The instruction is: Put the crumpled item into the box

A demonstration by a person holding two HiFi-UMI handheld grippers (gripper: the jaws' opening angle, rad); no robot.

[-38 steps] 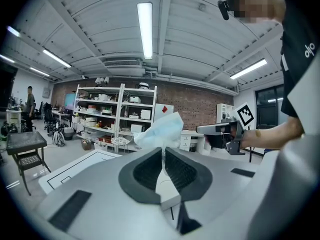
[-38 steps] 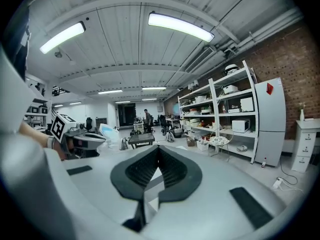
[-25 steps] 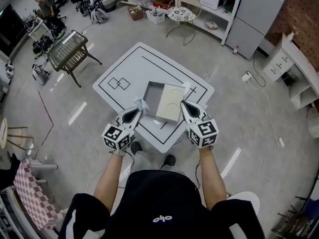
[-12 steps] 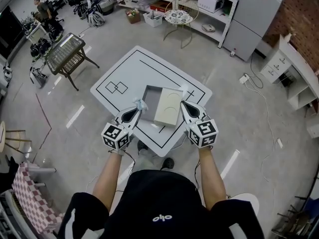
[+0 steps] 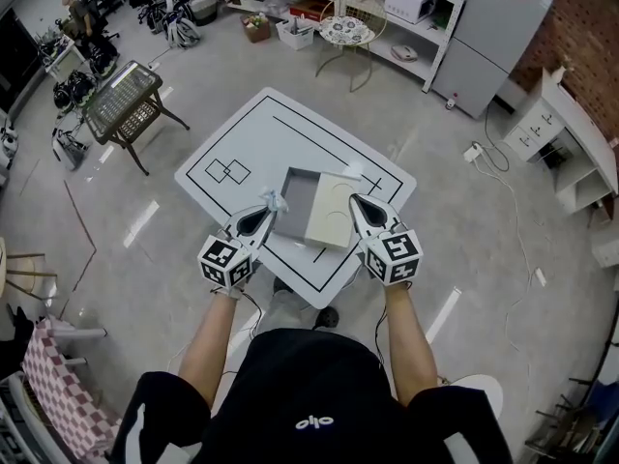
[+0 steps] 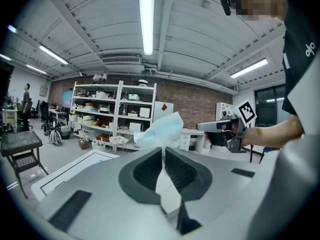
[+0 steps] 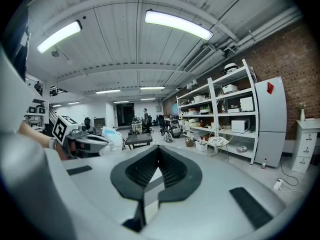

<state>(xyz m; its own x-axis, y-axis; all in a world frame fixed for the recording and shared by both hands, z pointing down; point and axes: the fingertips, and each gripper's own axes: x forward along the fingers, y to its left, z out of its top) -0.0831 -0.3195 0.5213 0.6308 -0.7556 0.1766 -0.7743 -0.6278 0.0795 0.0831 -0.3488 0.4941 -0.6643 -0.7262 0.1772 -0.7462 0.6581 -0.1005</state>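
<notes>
I am gripping the crumpled item (image 5: pixel 275 202), a pale blue wad, in the left gripper (image 5: pixel 265 213). Its jaws are standing narrowly apart on the wad, which is sticking out past their tips. The wad is hanging just beside the left wall of the open grey box (image 5: pixel 298 203), toward the near edge of the table (image 5: pixel 247 133). The right gripper (image 5: pixel 358 204) is sitting beside the lid (image 5: pixel 332 211), its 2 jaws pressing together. The white logo (image 5: pixel 314 423) on my shirt is reading roughly "olo".
</notes>
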